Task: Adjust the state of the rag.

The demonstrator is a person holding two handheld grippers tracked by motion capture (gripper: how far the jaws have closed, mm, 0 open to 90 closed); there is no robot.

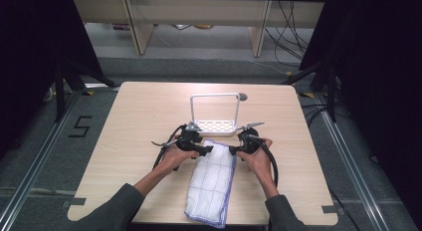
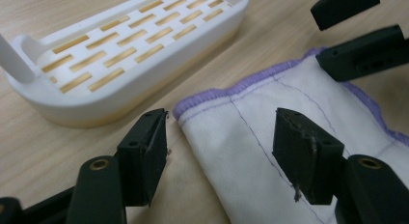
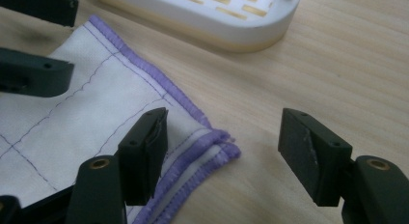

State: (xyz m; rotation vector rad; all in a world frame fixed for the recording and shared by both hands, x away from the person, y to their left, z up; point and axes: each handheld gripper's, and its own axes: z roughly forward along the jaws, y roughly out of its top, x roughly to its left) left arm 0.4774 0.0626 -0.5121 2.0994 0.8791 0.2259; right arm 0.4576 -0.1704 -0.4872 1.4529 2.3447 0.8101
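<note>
Two hand-held grippers (image 1: 208, 149) (image 1: 232, 150) agape, empty, astride cloth (image 1: 214, 183) corners.

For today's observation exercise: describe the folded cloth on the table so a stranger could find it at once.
Start at the light wooden table and find the white slotted plastic tray with its tall wire handle near the middle. Just in front of it, running to the near edge, lies the folded white cloth. Its purple stitched hem and faint grid lines set it apart from the hard tray.
</note>
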